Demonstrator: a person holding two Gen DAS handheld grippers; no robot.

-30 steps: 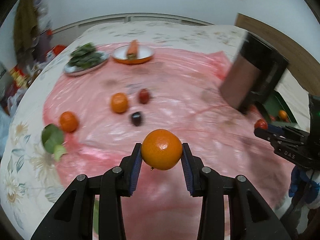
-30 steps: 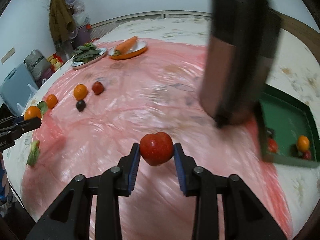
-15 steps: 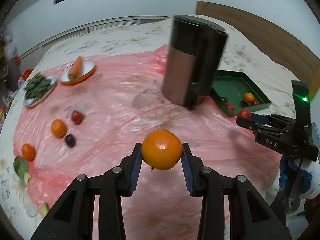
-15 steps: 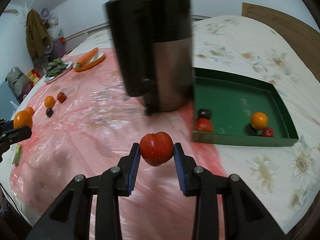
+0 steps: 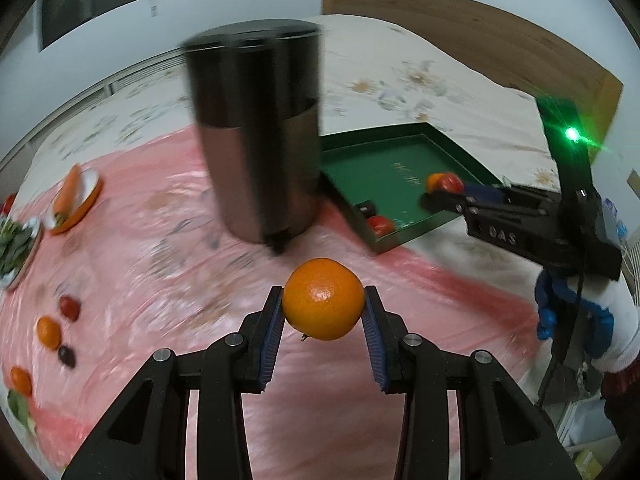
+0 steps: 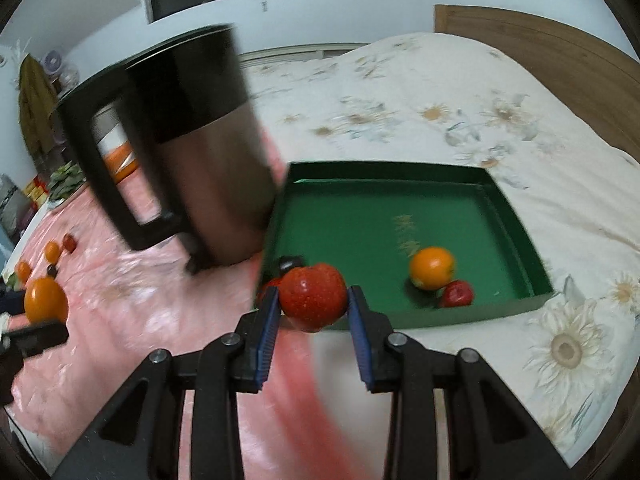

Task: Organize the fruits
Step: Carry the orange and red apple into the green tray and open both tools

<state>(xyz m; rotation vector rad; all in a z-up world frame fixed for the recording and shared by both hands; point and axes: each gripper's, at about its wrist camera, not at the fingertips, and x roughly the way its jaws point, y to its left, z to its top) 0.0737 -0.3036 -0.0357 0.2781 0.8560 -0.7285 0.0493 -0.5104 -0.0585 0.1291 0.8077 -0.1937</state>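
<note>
Floral bedding (image 6: 460, 120) lies under everything I see, with a crinkled pink plastic sheet (image 5: 168, 272) spread over part of it. My left gripper (image 5: 323, 312) is clamped on an orange (image 5: 323, 305), its blue ribbed pads pressed to both sides; the fruit is round and dimpled, with no long axis to speak of, held above the pink sheet. My right gripper (image 6: 313, 307) is closed on a red apple (image 6: 313, 297), glossy and speckled, its dimpled end up, hanging at the near-left corner of the green tray (image 6: 516, 220). That tray is a shallow square box with low walls and a matte floor. Inside it, toward the near side, rest a second orange (image 6: 432, 267) and a small red fruit (image 6: 457, 293), touching each other; a dark fruit (image 6: 289, 262) sits in the near-left corner behind my apple. Just left of the tray stands a tall cylindrical kettle (image 6: 188, 148), black on top, brushed metal below, with a black handle. Farther left on the sheet lie loose oranges (image 5: 49, 332) and small dark and red fruits (image 5: 70, 306), all blurred. An orange plate with a carrot (image 5: 68, 196) sits well apart, beyond them.
</note>
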